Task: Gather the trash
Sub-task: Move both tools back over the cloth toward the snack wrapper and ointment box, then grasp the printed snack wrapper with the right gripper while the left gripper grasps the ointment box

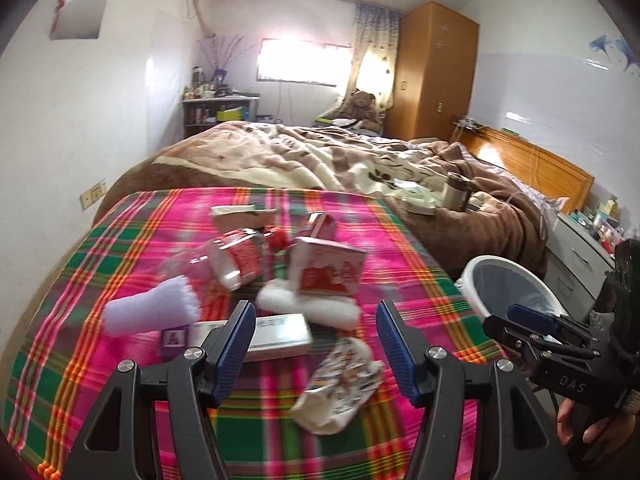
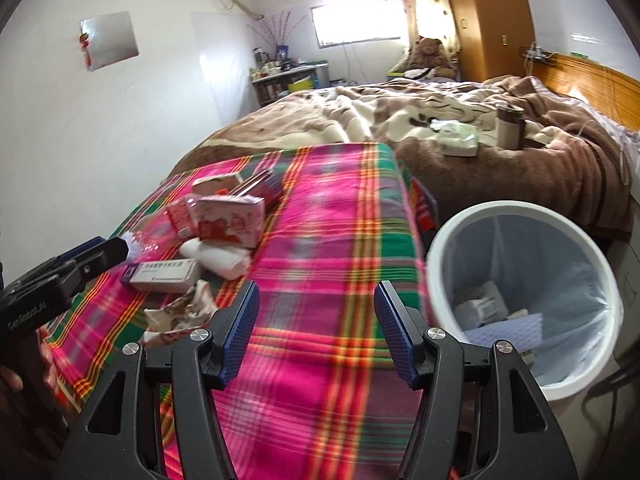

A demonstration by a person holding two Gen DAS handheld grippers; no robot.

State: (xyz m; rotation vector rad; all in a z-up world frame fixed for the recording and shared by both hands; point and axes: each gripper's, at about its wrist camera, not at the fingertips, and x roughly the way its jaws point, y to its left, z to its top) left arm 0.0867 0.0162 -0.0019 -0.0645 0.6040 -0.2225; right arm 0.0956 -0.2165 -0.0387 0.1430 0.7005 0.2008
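Bedroom setup, plaid blanket (image 1: 328,216) spread over the bed end. Left gripper (image 1: 316,344) is spread wide with nothing in it, trash pile (image 1: 280,276) just ahead. Right gripper (image 2: 316,328) is also wide apart, lined white bin (image 2: 524,300) just to its right, some trash already inside.

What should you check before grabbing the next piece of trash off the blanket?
1. Left gripper open and empty: ok, jaws spread wide, nothing between them.
2. Right gripper open and empty: ok.
3. Trash within reach of the left gripper: ok, the crumpled wrapper and flat box lie just ahead of it.
4. Bin upright with room: ok, lined, only a few items at the bottom.
5. Grippers clear of each other: ok, apart in both views.
6. Whether the purple sock counts as trash: cannot tell.
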